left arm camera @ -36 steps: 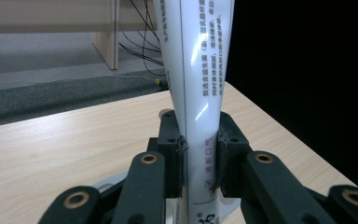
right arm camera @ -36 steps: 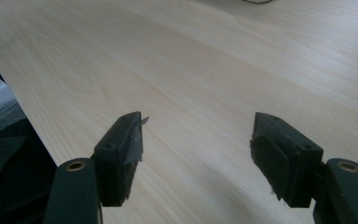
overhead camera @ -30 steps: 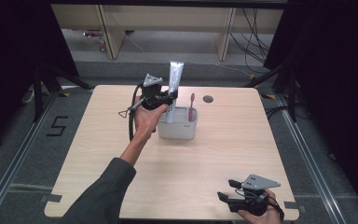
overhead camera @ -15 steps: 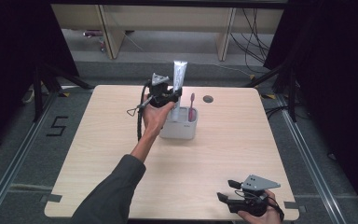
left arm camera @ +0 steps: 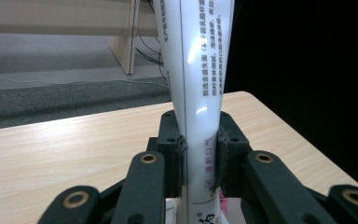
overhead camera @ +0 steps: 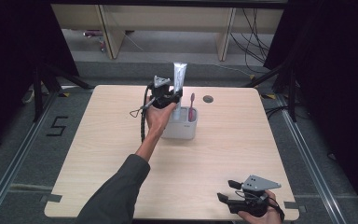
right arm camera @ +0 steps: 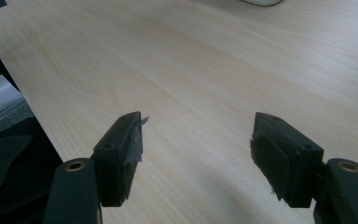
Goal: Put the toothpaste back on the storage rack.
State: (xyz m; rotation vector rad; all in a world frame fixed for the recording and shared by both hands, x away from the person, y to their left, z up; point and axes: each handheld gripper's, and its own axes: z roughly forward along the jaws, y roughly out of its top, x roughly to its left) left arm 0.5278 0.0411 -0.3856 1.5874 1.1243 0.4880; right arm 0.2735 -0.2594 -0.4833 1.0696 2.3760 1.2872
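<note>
While the left hand-held gripper [left arm camera: 199, 158] clamps a Chinese-lettered toothpaste tube [left arm camera: 198, 70], the right hand-held gripper [right arm camera: 198, 149] gapes.

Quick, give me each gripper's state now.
Left gripper: shut on the toothpaste tube, above the holder.
Right gripper: open, holding nothing.

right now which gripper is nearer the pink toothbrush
Left. The left gripper is up at the holder, clamped on the toothpaste tube right beside the toothbrush. The right gripper sits open at the table's near edge.
</note>
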